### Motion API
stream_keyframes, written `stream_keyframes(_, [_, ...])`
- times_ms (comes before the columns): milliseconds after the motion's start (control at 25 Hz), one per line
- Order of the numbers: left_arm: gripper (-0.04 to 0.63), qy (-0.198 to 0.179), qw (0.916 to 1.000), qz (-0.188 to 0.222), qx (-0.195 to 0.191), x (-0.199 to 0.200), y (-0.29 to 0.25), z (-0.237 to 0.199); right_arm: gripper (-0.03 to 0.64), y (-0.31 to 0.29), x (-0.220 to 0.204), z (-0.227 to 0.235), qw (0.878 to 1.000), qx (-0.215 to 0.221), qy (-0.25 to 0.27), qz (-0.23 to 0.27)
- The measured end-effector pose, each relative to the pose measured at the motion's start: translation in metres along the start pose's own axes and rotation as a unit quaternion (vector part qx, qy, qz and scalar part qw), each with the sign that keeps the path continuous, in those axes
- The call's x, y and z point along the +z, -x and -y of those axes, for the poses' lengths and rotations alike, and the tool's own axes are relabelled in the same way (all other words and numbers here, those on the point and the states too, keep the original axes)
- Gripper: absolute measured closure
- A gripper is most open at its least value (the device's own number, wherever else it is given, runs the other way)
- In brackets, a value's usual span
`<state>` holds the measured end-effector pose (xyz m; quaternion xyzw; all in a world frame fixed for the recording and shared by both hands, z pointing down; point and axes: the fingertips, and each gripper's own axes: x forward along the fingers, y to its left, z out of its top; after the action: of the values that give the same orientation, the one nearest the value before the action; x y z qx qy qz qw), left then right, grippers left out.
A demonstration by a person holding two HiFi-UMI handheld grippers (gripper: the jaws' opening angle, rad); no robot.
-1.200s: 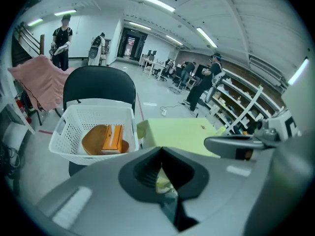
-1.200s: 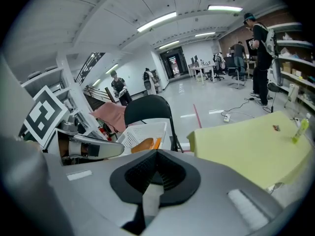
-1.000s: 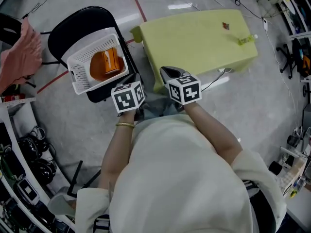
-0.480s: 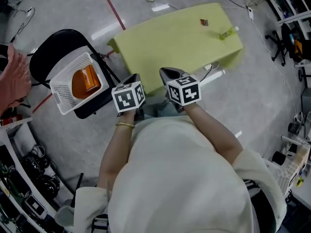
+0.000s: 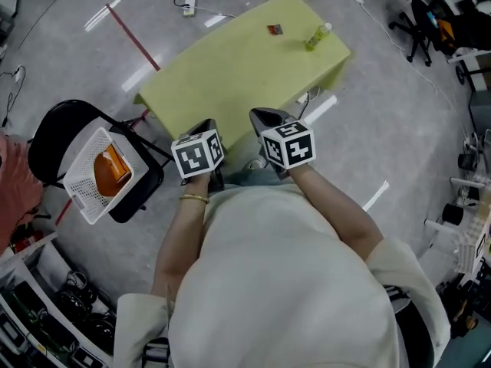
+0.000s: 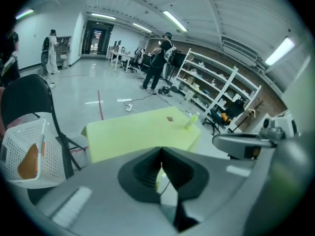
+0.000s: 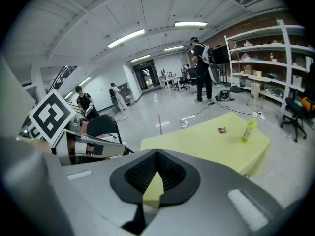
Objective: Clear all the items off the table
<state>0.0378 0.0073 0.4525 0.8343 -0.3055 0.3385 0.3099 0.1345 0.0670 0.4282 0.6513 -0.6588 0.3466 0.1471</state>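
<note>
Holding both claws side by side in front of the body, the person faces the yellow-green worktop. The left claw has its jaws pressed together with nothing between them, and the right claw is likewise closed and empty. Two things lie on the worktop, both toward its far end: a green bottle stands upright near the far right corner, and a small dark packet lies flat to its left, apart from the bottle. Both are well away from the claws. Left of the worktop, a black chair carries a white basket, tilted in the head view, with an orange item inside it.
</note>
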Motion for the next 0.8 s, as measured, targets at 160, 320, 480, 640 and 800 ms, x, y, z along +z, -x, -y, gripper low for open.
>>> stream_keyframes(160, [0.586, -0.025, 0.9994, -0.008, -0.022, -0.005, -0.032, 0.037, 0.618, 0.013, -0.017, 0.044, 0.999, -0.027, -0.023, 0.013])
stream_keyframes(320, [0.586, -0.053, 0.9974, -0.022, -0.044, -0.002, -0.055, 0.072, 0.618, 0.032, -0.025, 0.080, 0.997, -0.056, -0.052, 0.026])
stream_keyframes(480, [0.586, -0.080, 0.9944, -0.034, -0.060, 0.000, -0.072, 0.105, 0.618, 0.055, -0.030, 0.112, 0.993, -0.083, -0.073, 0.037])
stream_keyframes(640, [0.586, -0.096, 0.9916, -0.042, -0.076, 0.005, -0.084, 0.134, 0.618, 0.074, -0.040, 0.137, 0.988, -0.106, -0.100, 0.045])
stream_keyframes(800, [0.586, -0.108, 0.9884, -0.053, -0.094, 0.006, -0.096, 0.159, 0.618, 0.087, -0.050, 0.155, 0.983, -0.126, -0.126, 0.051])
